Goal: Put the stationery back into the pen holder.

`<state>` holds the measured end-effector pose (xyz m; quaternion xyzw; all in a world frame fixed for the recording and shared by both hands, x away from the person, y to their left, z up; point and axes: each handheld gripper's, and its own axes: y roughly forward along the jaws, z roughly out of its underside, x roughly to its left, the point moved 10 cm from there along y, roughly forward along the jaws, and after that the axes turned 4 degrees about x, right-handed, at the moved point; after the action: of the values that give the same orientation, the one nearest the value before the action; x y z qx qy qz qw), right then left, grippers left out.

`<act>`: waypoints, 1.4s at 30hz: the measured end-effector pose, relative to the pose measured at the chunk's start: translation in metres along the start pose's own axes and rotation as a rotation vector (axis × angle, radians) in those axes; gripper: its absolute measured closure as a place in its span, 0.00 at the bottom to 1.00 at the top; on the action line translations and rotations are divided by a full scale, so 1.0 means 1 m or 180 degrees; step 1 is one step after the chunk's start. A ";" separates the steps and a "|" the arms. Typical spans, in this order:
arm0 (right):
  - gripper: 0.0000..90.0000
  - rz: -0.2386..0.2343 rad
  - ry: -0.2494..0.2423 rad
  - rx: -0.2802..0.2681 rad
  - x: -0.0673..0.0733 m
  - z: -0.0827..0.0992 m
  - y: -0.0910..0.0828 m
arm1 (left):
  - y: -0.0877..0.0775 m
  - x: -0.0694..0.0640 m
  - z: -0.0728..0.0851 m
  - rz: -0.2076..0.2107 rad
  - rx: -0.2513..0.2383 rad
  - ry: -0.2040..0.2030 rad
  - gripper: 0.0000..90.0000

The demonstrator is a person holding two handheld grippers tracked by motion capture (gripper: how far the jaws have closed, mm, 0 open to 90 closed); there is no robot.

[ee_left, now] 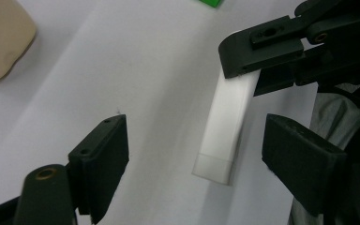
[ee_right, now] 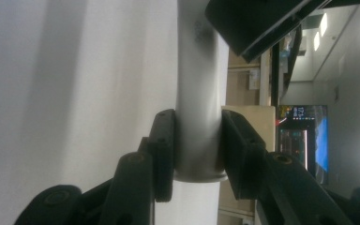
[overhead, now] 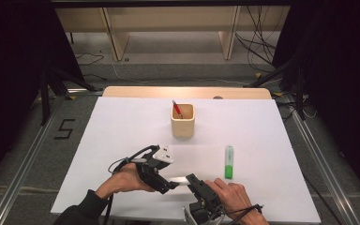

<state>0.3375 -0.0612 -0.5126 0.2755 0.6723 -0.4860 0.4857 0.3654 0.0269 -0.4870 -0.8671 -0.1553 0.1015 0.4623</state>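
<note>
We are passing a white cap [ee_left: 222, 126] between our 2 grippers, low over the near edge of the bench [overhead: 122, 126]. The right gripper [overhead: 193, 180] is clenching 1 end of the cap, its pads pressing on both sides, as the right gripper view shows plainly [ee_right: 197, 136]. The left gripper [ee_left: 194, 159] is standing released, its jaws spread to either side of the cap's free end and touching nothing, so we judge this as the step of lining up for a handover or a pull. Farther out on the bench, a green marker [overhead: 228, 161] is lying flat, well apart from us, and a beige cup [overhead: 183, 121] holding a red pen [overhead: 176, 108] is standing beyond it. Next, we are needing the left gripper to slide further over the free end, square its pads to the flat sides, and close firmly before the right gripper lets go. If the cap belongs to the marker, we are then carrying it there.
</note>
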 end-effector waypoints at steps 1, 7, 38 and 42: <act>0.75 0.0005 -0.0007 -0.0009 0.000 0.000 0.000 | 0.001 -0.002 -0.001 0.0017 0.0028 0.0034 0.26; 0.75 0.0040 -0.0040 -0.0021 0.002 -0.002 0.001 | 0.004 -0.007 -0.003 0.0129 0.0165 0.0134 0.35; 0.75 0.0062 -0.0149 -0.0060 0.005 -0.005 0.000 | 0.026 -0.018 -0.007 0.0678 0.0672 0.0356 0.74; 0.75 0.0041 -0.0175 -0.0053 0.008 -0.005 0.001 | 0.027 -0.018 -0.005 0.0765 0.0728 0.0356 0.76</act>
<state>0.3330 -0.0569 -0.5197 0.2623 0.6609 -0.4847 0.5094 0.3552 0.0020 -0.5064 -0.8255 -0.0121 0.1245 0.5504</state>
